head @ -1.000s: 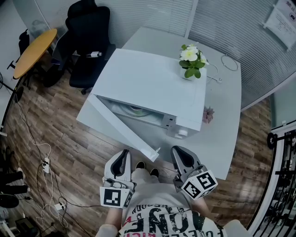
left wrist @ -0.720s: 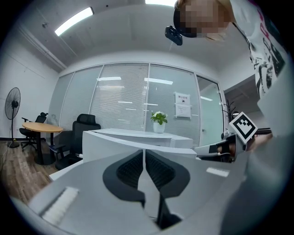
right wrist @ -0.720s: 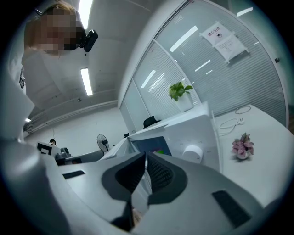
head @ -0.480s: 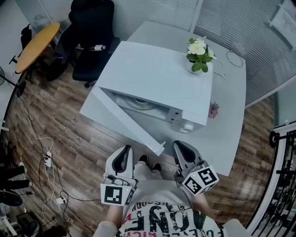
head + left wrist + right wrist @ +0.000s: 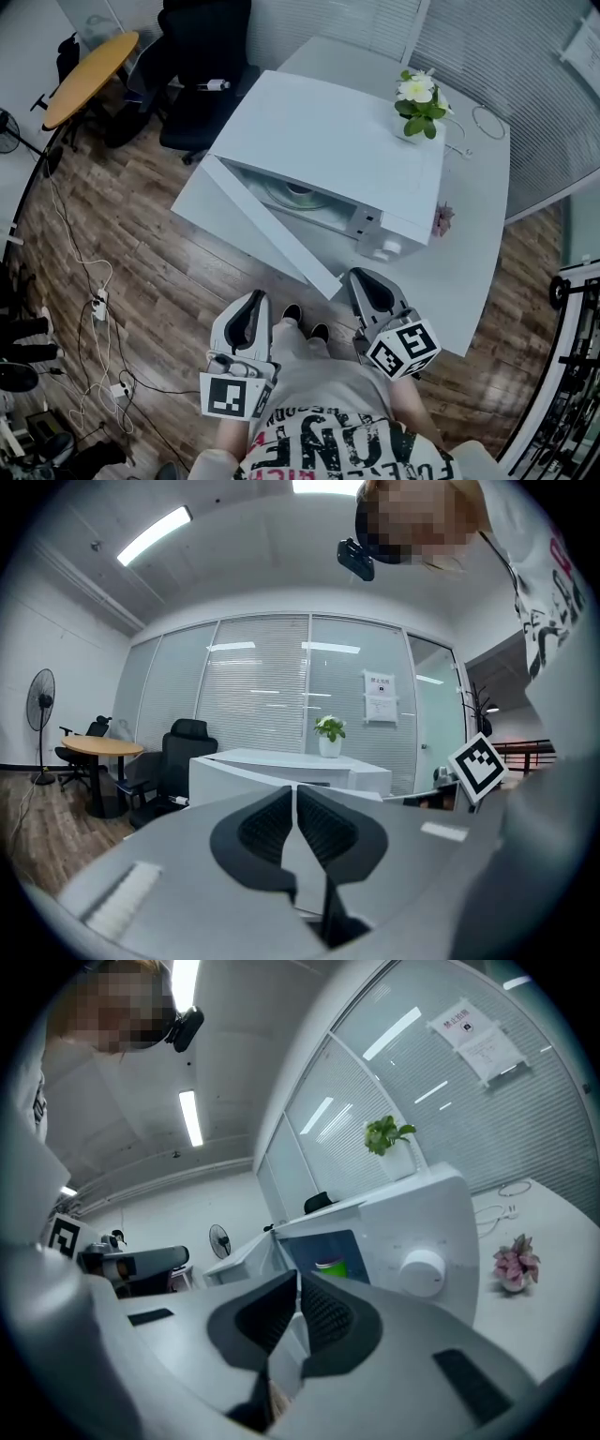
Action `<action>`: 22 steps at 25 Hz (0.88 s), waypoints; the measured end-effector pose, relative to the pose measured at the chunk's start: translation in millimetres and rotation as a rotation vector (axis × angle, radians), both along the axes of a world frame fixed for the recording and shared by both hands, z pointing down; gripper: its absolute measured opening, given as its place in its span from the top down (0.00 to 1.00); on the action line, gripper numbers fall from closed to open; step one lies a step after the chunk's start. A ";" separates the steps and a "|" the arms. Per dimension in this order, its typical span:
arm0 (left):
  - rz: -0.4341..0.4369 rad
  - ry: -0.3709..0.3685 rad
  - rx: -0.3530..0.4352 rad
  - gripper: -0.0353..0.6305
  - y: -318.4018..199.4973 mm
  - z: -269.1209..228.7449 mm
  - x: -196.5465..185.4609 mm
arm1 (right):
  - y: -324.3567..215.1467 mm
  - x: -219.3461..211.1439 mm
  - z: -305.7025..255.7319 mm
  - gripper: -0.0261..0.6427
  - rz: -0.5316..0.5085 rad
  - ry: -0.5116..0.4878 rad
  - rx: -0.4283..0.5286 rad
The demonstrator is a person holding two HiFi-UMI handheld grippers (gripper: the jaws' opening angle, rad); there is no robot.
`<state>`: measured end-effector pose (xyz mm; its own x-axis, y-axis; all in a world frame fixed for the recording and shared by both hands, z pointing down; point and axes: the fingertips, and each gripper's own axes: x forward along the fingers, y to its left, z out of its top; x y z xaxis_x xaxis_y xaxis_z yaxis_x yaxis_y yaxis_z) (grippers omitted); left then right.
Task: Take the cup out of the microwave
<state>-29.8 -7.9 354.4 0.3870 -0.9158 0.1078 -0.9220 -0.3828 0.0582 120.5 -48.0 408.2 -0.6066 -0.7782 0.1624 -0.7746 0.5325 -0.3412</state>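
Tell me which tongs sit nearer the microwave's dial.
Right. The right tongs hover just in front of the dial; the left tongs sit farther left, past the open door.

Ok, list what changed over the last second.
The white microwave and white table drifted up and right in the head view, likely the camera shifting. Nothing was grasped or released. The microwave door stays open; the green cup sits inside; the left tool and right tool stay shut and empty, low before the person.

Bright ceiling strips [image 5: 157, 534], fisheye-warped edges
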 end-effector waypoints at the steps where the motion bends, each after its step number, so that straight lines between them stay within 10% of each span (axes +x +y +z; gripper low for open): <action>1: -0.005 -0.002 0.002 0.92 2.1 -1.5 -1.2 | -1.0 -2.6 -0.8 0.93 -0.009 0.000 0.004; 15: -0.050 -0.003 0.040 0.92 28.5 -47.2 -16.3 | 25.7 -41.7 0.2 0.93 -0.123 -0.018 -0.007; 22: -0.062 -0.003 0.050 0.92 44.5 -81.2 -21.3 | 80.7 -123.2 1.5 0.93 -0.469 -0.004 -0.022</action>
<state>-51.1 36.6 273.2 0.3295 -0.9421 0.0626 -0.9440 -0.3277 0.0379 -2.7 32.8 409.6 -0.8926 -0.4163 0.1733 -0.4508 0.8173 -0.3590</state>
